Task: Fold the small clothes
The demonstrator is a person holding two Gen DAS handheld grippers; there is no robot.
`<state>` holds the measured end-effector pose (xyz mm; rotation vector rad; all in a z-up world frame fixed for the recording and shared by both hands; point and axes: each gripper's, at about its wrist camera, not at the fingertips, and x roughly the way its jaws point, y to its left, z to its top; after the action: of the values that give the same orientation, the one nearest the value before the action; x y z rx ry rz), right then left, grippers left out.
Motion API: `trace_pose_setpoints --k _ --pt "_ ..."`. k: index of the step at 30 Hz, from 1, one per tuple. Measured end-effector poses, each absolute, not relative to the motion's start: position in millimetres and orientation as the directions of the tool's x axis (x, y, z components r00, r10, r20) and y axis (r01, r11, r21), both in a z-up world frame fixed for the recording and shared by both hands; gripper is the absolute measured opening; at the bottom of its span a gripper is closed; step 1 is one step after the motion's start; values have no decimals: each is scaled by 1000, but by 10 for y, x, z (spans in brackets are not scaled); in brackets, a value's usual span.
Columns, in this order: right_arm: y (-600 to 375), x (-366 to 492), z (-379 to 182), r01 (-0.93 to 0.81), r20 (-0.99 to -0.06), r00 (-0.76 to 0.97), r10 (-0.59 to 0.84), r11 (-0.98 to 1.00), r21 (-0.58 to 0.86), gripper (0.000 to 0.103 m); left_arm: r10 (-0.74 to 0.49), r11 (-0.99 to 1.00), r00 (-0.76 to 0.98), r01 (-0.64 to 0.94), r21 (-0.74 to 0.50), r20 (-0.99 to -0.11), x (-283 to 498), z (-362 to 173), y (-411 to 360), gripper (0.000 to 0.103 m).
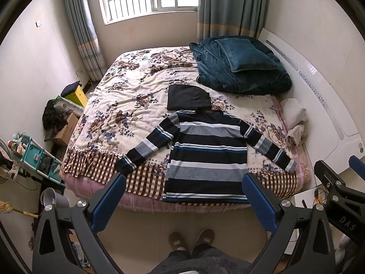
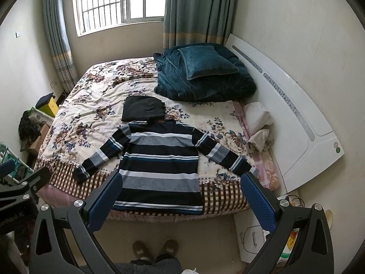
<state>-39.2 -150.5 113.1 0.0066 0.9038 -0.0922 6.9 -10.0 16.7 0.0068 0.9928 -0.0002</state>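
Small bedroom, window and curtains at the far wall, bed point(image 1: 118, 84) under a floral blanket with a checked border at the near edge. Teal quilt point(image 1: 241, 73) and pillow piled at the head end. A person stands at the bed's near edge; slippers point(image 1: 191, 239) show on the floor below.

Sweater point(image 1: 205, 157), striped navy, grey and white, lies flat on the blanket, front down or up cannot be told, collar away from the person, hem at the near edge and slightly overhanging it. Both sleeves splayed out and down. A dark folded garment point(image 1: 186, 98) lies just beyond the collar, touching or nearly so.

Left gripper point(image 1: 182, 187) held above the floor short of the bed, fingers spread wide, nothing between them. Right gripper point(image 2: 182, 187) the same: spread, empty, level with the hem.

Judgement: fold not yet begun; first step is the sleeves. To do it well:
- Pinch each sleeve at the cuff, one gripper per side.
- Lift only enough to clear the body; carry the cuff inward across the torso.
- Lay the sleeve straight, no bunching at the shoulder.
- Keep the hem from sliding off the edge; avoid dragging toward the person.
- Leave the dark garment undisturbed.
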Motion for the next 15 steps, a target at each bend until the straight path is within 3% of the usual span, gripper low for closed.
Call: trace_pose_setpoints --k 15 --pt "-1486 -368 1161 85 -783 618 -78 996 -32 103 3 1000 552 3 5 -834 132 265 -165 103"
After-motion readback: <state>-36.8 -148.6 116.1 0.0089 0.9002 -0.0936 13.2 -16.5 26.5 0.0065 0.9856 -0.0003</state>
